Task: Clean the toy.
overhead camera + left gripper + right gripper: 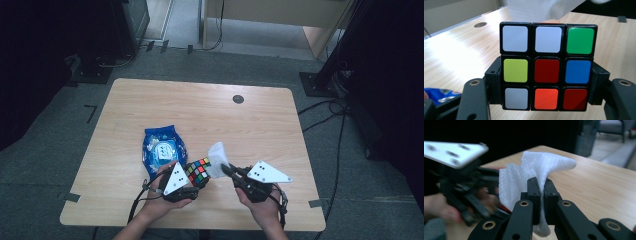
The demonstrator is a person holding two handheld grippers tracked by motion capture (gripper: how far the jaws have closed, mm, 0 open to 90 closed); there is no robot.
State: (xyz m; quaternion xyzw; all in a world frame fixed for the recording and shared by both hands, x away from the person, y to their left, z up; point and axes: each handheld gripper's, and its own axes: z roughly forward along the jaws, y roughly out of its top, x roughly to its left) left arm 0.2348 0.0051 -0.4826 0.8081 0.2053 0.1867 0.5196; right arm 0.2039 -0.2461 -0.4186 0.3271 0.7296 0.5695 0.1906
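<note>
The wooden surface (pixel 250 125) carries a blue snack bag (pixel 162 147) near its front left, lying flat just beyond the left gripper (pixel 192 176). That gripper's fingers (pixel 492 85) clamp a colour-scrambled puzzle cube (pixel 547 67) by its two sides, lifting it clear of the surface at the front middle. Just beside it, the right gripper (pixel 541 192) has its fingers pinched tight on a crumpled white wipe (pixel 534 170), which stands up touching the cube's far side.
</note>
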